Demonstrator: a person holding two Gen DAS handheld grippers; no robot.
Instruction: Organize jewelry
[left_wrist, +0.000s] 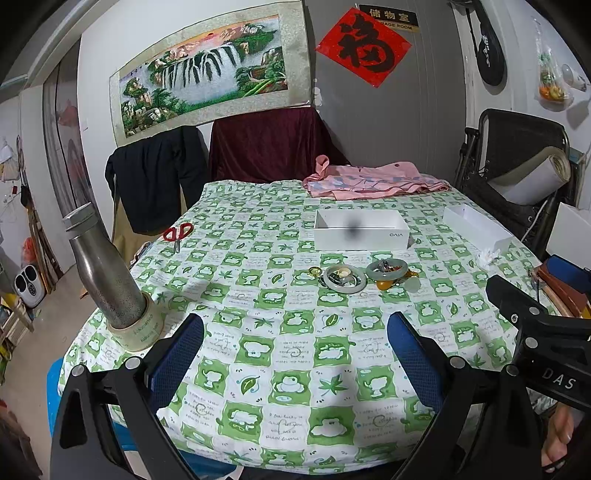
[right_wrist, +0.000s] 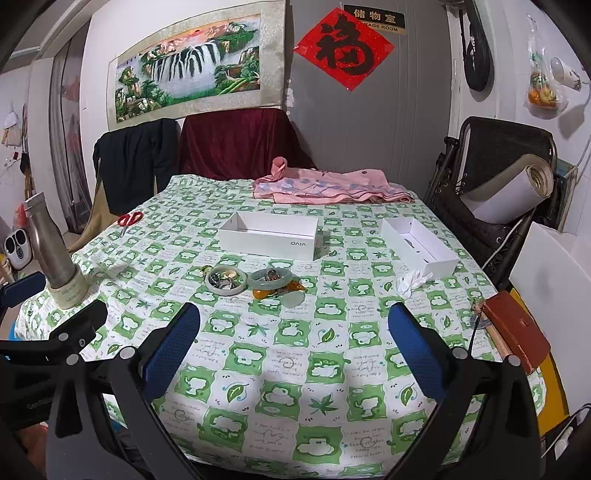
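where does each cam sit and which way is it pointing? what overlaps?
Left wrist: on the left gripper, angled down across the table toward the jewelry pile; its own blue fingers, spread open, the right gripper and a hand at right.
Right wrist: on the right gripper, same heading, slightly rightward; its open fingers, the left gripper at left.
Shared: jewelry, white box, scissors, steel bottle.

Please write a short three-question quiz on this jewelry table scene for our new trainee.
1. True or false: both grippers' jaws are shut on jewelry.
2. What stands inside the tape roll? A) scissors B) metal bottle C) bangle
3. Fill in: the two jade bangles lie just in front of the white ____ box.

Key
1. False: left gripper and right gripper stand open and hold nothing.
2. B, the metal bottle.
3. vivo, the white vivo box.
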